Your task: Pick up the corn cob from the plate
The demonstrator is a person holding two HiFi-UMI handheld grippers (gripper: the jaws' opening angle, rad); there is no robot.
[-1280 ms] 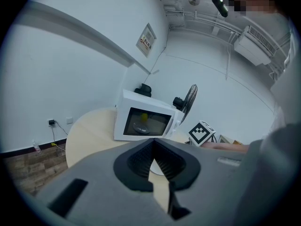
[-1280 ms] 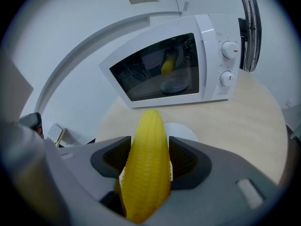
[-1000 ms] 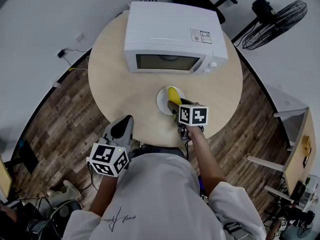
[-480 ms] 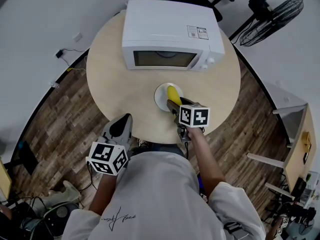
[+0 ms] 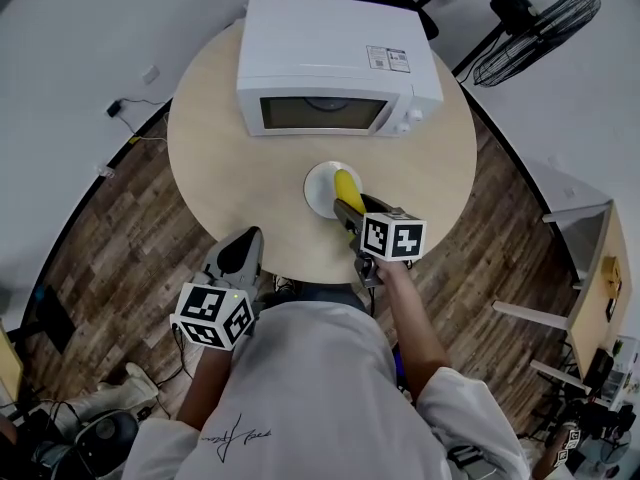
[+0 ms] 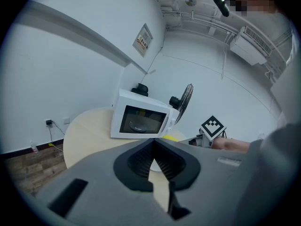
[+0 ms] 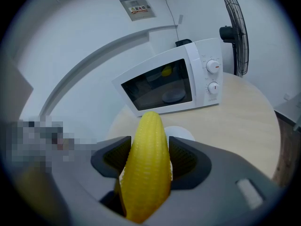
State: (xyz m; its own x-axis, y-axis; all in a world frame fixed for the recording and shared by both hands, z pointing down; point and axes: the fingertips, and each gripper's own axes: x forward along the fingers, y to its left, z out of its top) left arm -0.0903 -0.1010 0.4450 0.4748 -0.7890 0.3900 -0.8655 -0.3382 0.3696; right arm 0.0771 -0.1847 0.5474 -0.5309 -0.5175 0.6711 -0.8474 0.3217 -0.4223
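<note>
Left claw (image 6: 153,147) hangs back off the table (image 5: 210,158) edge, tips pressed together on nothing. Ahead and to its right, the right claw (image 5: 348,211) is clamped on the yellow corn cob (image 7: 146,164), gripped at both sides, tip pointing forward! Just beyond that claw's tips sits the white plate (image 7: 182,133). Farther ahead stands the microwave (image 7: 169,81), door shut, and off to the right, a fan (image 7: 235,27).

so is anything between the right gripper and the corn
Nothing visible does. The corn cob sits between the jaws of the right gripper, which are closed on it over the plate.
</note>
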